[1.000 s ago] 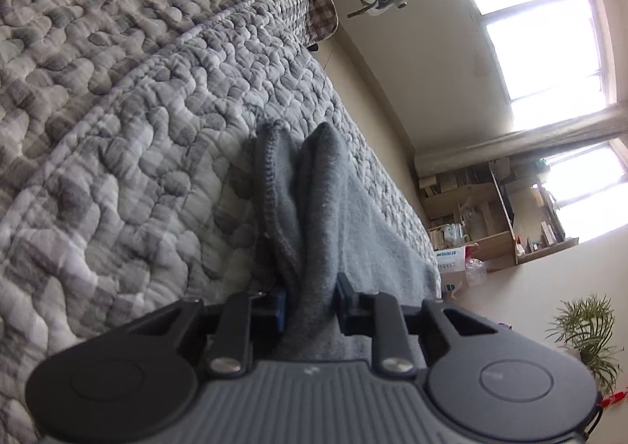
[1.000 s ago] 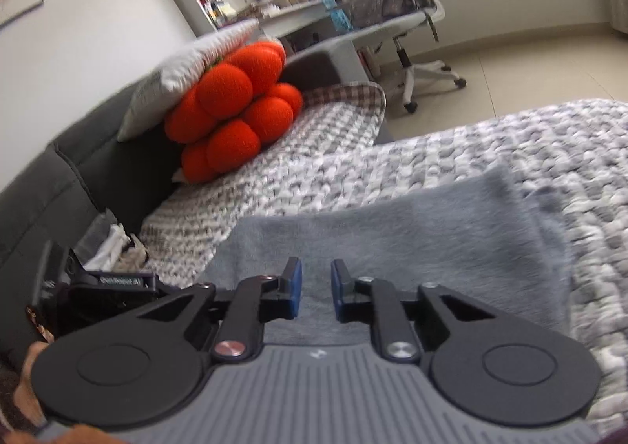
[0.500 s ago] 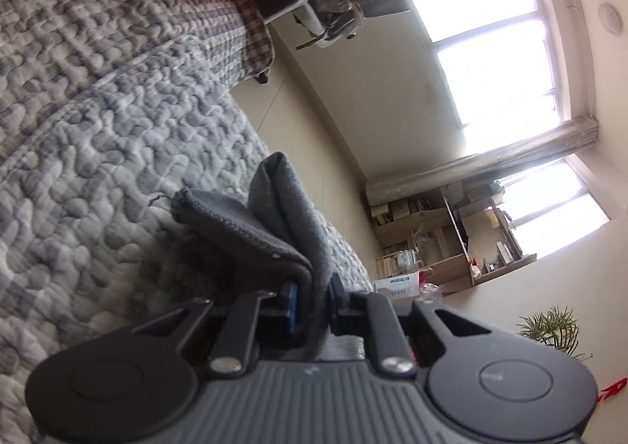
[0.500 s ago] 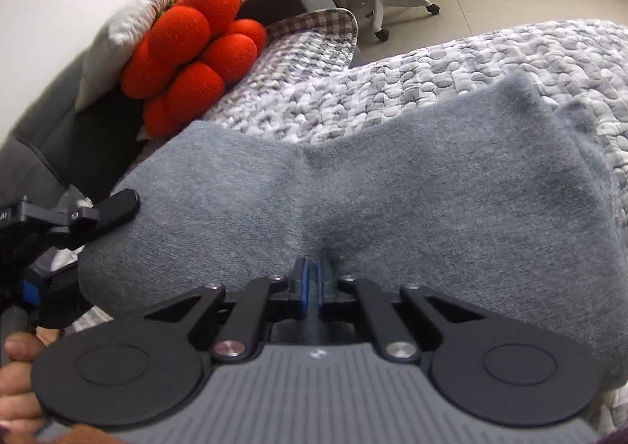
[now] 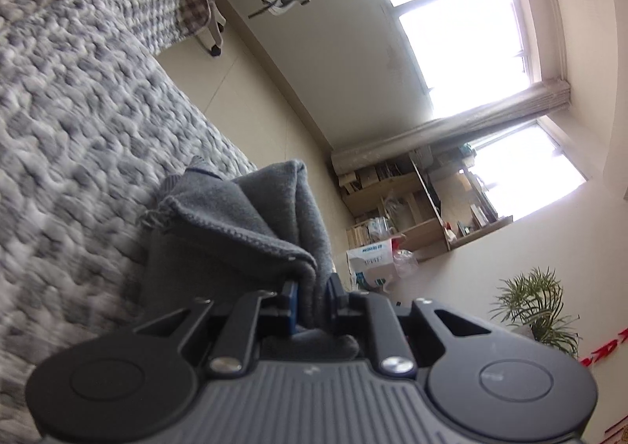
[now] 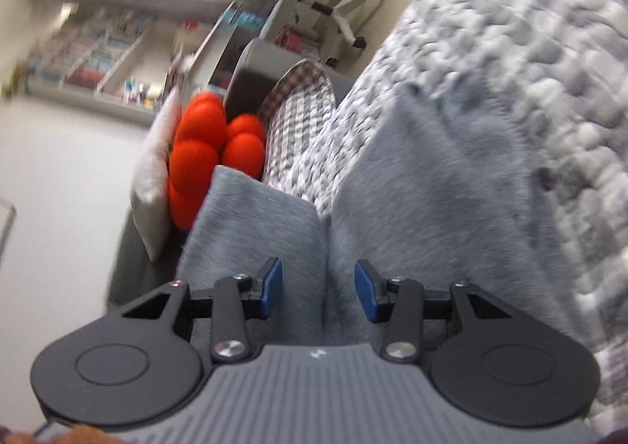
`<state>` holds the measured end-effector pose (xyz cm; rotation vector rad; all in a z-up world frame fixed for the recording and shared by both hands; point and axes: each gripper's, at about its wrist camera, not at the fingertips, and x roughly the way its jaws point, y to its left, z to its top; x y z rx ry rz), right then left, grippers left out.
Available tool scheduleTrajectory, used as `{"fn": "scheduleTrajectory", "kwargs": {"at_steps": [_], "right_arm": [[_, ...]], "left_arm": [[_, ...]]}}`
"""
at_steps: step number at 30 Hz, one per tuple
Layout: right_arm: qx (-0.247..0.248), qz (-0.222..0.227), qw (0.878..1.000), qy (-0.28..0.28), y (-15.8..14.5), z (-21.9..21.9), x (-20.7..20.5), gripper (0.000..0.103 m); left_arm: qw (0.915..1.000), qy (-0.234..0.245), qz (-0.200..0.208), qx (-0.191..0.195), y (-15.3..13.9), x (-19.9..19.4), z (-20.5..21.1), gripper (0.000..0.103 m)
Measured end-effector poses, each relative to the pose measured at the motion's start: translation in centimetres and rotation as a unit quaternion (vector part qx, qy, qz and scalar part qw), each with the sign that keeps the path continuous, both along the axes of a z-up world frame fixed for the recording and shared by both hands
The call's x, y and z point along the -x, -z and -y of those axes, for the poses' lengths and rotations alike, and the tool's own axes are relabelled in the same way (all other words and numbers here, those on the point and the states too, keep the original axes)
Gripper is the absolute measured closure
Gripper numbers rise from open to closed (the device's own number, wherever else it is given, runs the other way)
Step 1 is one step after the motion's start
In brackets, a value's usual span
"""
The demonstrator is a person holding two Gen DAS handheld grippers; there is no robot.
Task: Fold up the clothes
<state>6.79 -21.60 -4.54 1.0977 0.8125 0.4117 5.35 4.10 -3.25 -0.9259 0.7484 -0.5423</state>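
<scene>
Grey garment (image 5: 251, 224) still pinched by left gripper (image 5: 313, 301); right gripper (image 6: 318, 289) now released.

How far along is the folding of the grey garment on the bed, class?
Done: the grey garment is doubled over on the quilt. In hand: the left gripper pinches a bunched edge; the right gripper is open astride a crease. Left: laying it flat and neat.

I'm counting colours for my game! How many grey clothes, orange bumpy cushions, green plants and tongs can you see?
Grey clothes: 1, the grey garment
Orange bumpy cushions: 1
Green plants: 1
Tongs: 2, left tongs and right tongs
Total: 5
</scene>
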Motion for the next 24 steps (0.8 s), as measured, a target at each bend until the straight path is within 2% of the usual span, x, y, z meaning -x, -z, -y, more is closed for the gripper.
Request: {"fn": "scheduleTrajectory", "kwargs": {"at_steps": [4,7,9,12,16,18,21,24], "right_arm": [[-0.011,-0.013,0.999,0.031,-0.2,2.4,1.0,0.057],[-0.044,-0.032,0.997,0.051,0.6,3.6,0.9,0.057],[-0.081,-0.045,0.994,0.064,1.4,4.3,1.1,0.056],[-0.102,-0.05,0.991,0.072,1.4,5.1,1.4,0.053],[-0.079,-0.038,0.994,0.064,0.3,4.9,1.5,0.052],[-0.062,-0.03,0.996,0.055,-0.2,4.2,1.1,0.052],[-0.033,-0.017,0.998,0.041,-0.9,3.0,0.5,0.047],[0.001,0.002,1.0,0.028,-1.7,1.6,-0.2,0.041]], "left_arm": [[0.9995,0.029,-0.012,0.007,1.2,-0.6,2.4,0.088],[0.9976,0.058,-0.037,-0.002,2.5,-1.1,3.6,0.088],[0.9979,0.056,-0.032,-0.004,2.4,-1.0,3.1,0.088],[0.9987,0.046,-0.02,-0.005,2.1,-0.7,2.0,0.082],[0.9994,0.034,-0.004,-0.008,1.7,-0.2,0.4,0.074],[0.9996,0.027,0.004,-0.009,1.5,0.0,-0.3,0.074],[0.9992,-0.003,0.002,-0.04,1.9,-0.2,-1.7,0.074],[0.9991,-0.016,-0.001,-0.041,2.5,-0.9,-2.4,0.074]]}}
